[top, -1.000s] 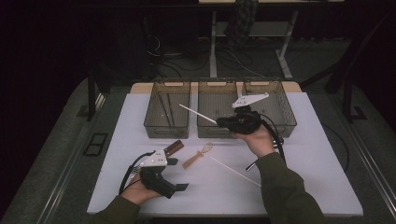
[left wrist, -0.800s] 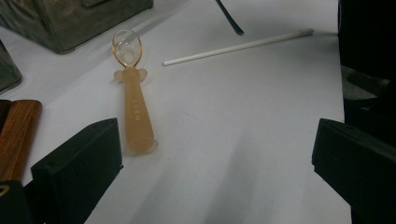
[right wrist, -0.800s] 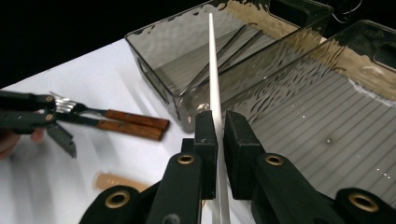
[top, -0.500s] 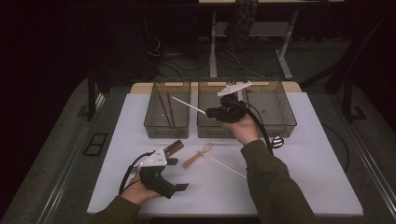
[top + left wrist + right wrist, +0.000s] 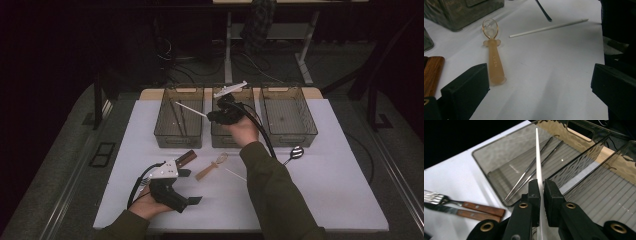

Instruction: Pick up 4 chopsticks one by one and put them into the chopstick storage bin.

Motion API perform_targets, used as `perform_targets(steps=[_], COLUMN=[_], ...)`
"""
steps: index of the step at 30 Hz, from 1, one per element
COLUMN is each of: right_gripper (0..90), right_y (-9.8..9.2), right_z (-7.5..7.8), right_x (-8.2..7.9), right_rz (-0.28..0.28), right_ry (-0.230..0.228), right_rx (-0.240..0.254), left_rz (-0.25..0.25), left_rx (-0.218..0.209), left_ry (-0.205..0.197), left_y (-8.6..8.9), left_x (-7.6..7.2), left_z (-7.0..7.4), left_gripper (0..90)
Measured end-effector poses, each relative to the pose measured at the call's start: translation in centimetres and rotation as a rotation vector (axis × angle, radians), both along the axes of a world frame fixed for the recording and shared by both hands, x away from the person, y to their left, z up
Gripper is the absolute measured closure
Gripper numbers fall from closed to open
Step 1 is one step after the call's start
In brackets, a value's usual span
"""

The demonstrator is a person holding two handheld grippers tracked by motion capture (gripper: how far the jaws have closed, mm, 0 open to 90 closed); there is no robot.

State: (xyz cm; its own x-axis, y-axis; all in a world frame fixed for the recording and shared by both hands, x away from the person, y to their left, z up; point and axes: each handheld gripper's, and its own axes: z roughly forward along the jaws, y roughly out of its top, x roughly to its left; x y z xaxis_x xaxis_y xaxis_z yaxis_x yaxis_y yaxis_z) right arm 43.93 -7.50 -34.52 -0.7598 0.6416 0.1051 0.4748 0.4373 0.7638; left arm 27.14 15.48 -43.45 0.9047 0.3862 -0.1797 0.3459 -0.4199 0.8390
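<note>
My right gripper (image 5: 216, 116) hovers over the middle bin (image 5: 225, 141), shut on a white chopstick (image 5: 190, 110) whose far end reaches over the left bin (image 5: 177, 142). In the right gripper view the jaws (image 5: 542, 187) pinch that chopstick (image 5: 537, 157), which points over the left bin (image 5: 499, 152); two metal chopsticks (image 5: 534, 170) lie inside it. My left gripper (image 5: 190, 187) rests on the mat near the front, open and holding nothing. Its view has the wide jaws (image 5: 539, 87) facing an amber spoon (image 5: 492, 57) and another white chopstick (image 5: 549, 27) on the mat.
A third bin (image 5: 300, 137) stands at the right. A black ladle (image 5: 295, 152) lies in front of it. A wooden-handled fork (image 5: 474, 207) and knife (image 5: 469, 215) lie on the white mat (image 5: 325, 200) left of the amber spoon (image 5: 212, 166).
My right gripper has carried the white chopstick leftward and farther back, from near the right bin to over the middle bin. The left gripper has stayed put.
</note>
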Motion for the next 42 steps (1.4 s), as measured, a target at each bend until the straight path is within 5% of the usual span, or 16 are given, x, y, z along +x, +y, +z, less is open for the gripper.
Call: perform_targets(steps=[20,42], right_gripper=[83.6,83.3], right_y=[5.1,8.7], right_z=[-1.7,-3.1], right_x=[4.5,5.8], right_rz=[-0.062,-0.103], right_ry=[0.037,0.048], right_rx=[-0.065,-0.089], left_rz=[-0.001,-0.004], left_rx=[-0.01,-0.019], left_ry=[-0.005,-0.005], left_y=[0.1,0.1], left_x=[-0.1,-0.1], left_z=[0.2,0.3], left_gripper=[0.1,0.1])
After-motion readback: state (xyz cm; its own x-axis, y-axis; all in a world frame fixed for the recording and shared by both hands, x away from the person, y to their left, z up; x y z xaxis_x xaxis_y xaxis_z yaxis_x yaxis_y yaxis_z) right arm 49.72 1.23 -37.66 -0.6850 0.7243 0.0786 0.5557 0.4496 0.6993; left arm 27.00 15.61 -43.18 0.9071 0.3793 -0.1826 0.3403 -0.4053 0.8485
